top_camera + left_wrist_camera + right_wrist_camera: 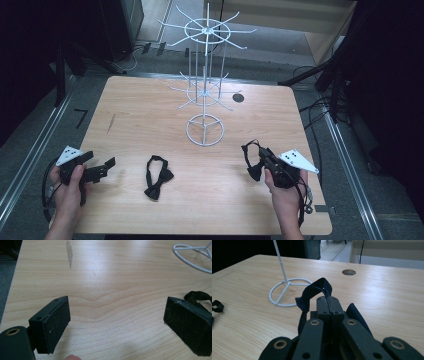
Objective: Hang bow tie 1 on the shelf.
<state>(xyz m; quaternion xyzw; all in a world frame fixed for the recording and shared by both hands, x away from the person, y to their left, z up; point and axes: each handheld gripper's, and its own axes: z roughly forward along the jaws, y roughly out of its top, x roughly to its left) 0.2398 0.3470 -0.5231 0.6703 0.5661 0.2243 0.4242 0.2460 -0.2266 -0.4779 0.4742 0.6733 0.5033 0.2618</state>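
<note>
Right gripper (328,305) fingers clamped on dark bow tie (313,293) strap, held above tabletop (150,125). Left gripper (116,325) fingers apart, idle. Thin pinch noted: strap likely to slip before reaching wire rack (205,131).

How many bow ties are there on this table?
2. One black bow tie lies flat on the table near the middle front; the dark bow tie is pinched by its strap in the right gripper.

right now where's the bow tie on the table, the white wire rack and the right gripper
bow tie on the table (158,177), high view, on its knot
white wire rack (205,130), high view, on its base ring
right gripper (329,305), right gripper view, at the shut tips
</note>
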